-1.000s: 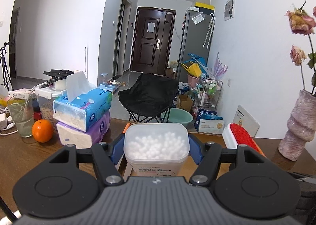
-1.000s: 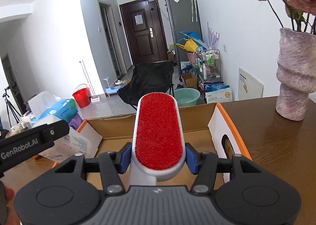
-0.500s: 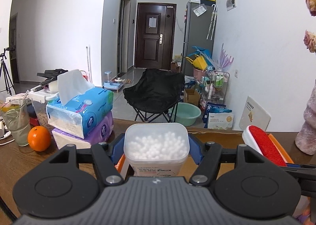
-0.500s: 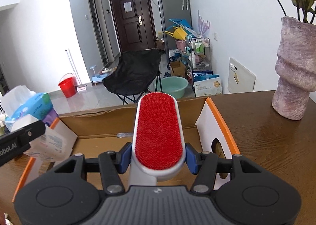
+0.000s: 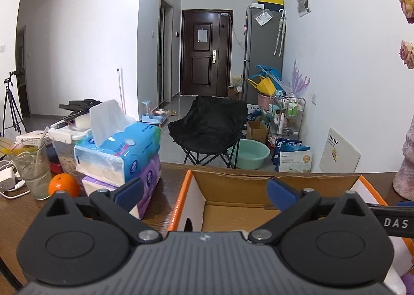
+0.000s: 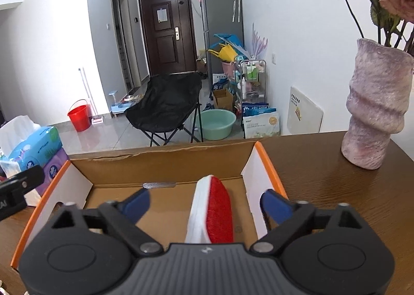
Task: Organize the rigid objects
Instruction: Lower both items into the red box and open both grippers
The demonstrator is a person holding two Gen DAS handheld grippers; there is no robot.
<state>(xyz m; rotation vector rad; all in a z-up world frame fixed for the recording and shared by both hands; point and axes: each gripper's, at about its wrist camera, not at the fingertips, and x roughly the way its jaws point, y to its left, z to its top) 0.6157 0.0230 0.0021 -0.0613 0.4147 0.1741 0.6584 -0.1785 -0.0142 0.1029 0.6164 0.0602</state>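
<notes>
An open cardboard box with orange edges point(image 5: 274, 183) point(image 6: 160, 159) stands on the wooden table. My left gripper point(image 5: 204, 191) is open and empty above the box's left part; the cotton-ball container is not in view. My right gripper point(image 6: 204, 203) is open above the box. The red and white lint brush point(image 6: 212, 213) lies tilted between its fingers inside the box, free of them. A small metal piece point(image 6: 159, 185) lies at the box's far wall.
Stacked tissue packs point(image 5: 119, 155) point(image 6: 33, 145), an orange point(image 5: 63, 186) and a glass point(image 5: 32, 165) stand left of the box. A pink vase with dried roses point(image 6: 375, 111) stands on the right. A black chair point(image 5: 209, 124) is beyond the table.
Both grippers have opened. The left let go of the cotton-ball container, now out of sight. The right let go of the lint brush, which dropped into the box.
</notes>
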